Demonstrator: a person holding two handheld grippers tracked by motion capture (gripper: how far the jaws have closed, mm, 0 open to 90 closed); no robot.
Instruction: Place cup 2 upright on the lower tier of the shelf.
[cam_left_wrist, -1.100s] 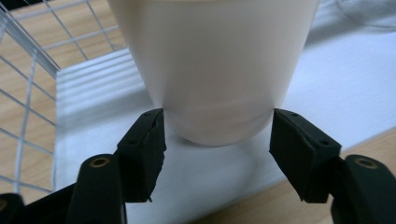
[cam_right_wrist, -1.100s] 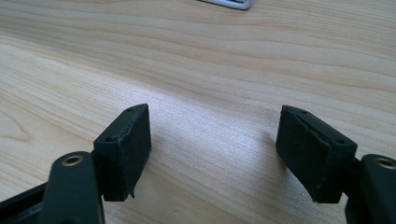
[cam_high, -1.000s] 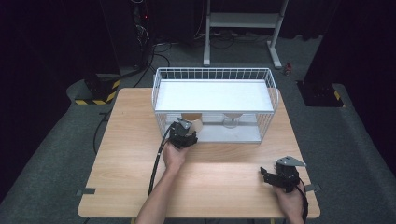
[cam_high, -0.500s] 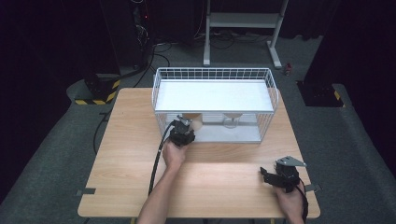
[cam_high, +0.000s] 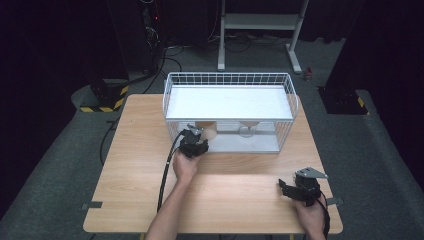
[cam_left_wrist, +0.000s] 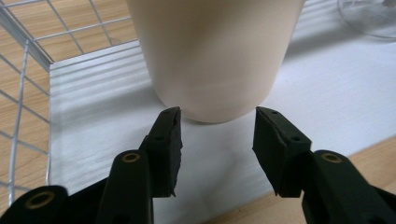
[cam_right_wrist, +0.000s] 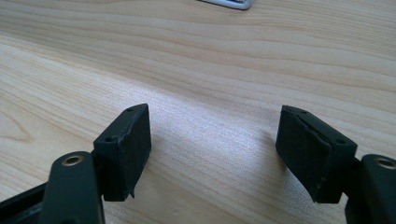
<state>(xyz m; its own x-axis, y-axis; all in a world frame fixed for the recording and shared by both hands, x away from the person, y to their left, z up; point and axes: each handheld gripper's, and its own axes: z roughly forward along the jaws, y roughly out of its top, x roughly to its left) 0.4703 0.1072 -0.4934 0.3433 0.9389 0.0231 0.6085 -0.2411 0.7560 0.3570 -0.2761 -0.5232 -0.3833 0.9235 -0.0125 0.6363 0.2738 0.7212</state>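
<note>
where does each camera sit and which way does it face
High view: above the person's side, looking forward and down on the table and wire basket; both forearms and tongs show.
Left gripper view: rides the left tongs, looking along its jaws at the cup on the basket's white floor.
Right gripper view: rides the right tongs, facing bare tabletop; its open jaws show.
Shared: the cup and left tongs also appear in the high view.
</note>
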